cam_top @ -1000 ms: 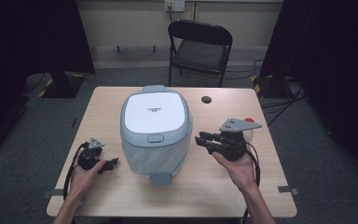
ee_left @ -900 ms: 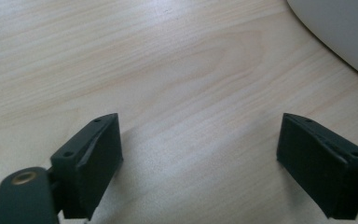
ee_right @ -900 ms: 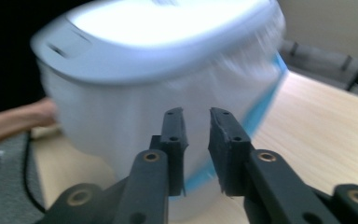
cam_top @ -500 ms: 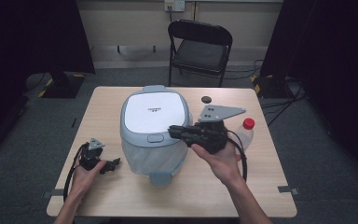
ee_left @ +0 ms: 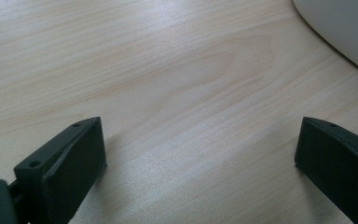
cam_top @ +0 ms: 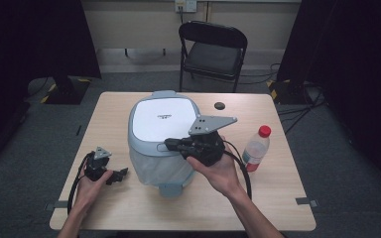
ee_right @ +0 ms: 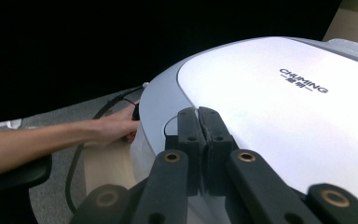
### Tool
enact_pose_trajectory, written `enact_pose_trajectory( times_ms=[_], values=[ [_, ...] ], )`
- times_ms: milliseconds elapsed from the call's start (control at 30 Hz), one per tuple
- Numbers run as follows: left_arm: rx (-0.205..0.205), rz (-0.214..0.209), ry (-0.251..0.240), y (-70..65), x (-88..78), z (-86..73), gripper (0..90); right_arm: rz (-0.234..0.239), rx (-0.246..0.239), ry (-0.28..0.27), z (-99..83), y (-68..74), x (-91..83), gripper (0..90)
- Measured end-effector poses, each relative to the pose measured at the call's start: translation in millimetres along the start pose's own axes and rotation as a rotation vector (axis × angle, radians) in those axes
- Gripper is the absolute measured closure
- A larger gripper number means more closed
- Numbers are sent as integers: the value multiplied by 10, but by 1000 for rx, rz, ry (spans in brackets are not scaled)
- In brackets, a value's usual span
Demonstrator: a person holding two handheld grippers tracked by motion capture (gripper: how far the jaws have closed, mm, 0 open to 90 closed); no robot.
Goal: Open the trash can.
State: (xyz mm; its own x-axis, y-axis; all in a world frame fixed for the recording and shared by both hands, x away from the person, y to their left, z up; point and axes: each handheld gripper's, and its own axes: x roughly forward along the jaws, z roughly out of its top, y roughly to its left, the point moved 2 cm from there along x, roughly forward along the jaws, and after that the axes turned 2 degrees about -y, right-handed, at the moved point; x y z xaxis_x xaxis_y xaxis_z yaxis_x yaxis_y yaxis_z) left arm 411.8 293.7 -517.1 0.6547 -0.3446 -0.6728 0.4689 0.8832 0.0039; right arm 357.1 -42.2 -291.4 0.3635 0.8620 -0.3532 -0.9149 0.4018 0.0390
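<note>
1. A large pale grey bin with a flat white rectangular lid (cam_top: pixel 162 119) stands at the middle of the light wooden worktop (cam_top: pixel 278 198); the lid carries small dark lettering.
2. The right tongs (cam_top: pixel 169 144) hover over the near right part of the lid, with their jaws pressed together and nothing between them; the right gripper view shows the two black jaw tips touching just above the grey rim.
3. The right hand (cam_top: pixel 217 168) holds them from the near side, with the grey three-cornered plate on top.
4. The left tongs (cam_top: pixel 121 173) lie low on the worktop at the near left, just beside the bin's wall; their jaws stand wide apart over bare wood, holding nothing.
5. The left hand (cam_top: pixel 90 184) grips them.
6. A clear plastic bottle with a red cap (cam_top: pixel 256 148) stands upright to the right of the bin.
7. A small black round disc (cam_top: pixel 220 105) lies at the far side of the worktop.
8. A black folding chair (cam_top: pixel 212 47) stands beyond the worktop.
</note>
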Motion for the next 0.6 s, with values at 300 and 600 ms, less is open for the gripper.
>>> enact_pose_trajectory(
  times_ms=[300, 600],
  values=[
    [2, -2, 0, 4, 3, 0, 9, 10, -4, -1, -16, 8, -15, 893],
    [3, -3, 0, 6, 4, 1, 9, -55, 37, -58, -124, -88, -232, 722]
  ],
)
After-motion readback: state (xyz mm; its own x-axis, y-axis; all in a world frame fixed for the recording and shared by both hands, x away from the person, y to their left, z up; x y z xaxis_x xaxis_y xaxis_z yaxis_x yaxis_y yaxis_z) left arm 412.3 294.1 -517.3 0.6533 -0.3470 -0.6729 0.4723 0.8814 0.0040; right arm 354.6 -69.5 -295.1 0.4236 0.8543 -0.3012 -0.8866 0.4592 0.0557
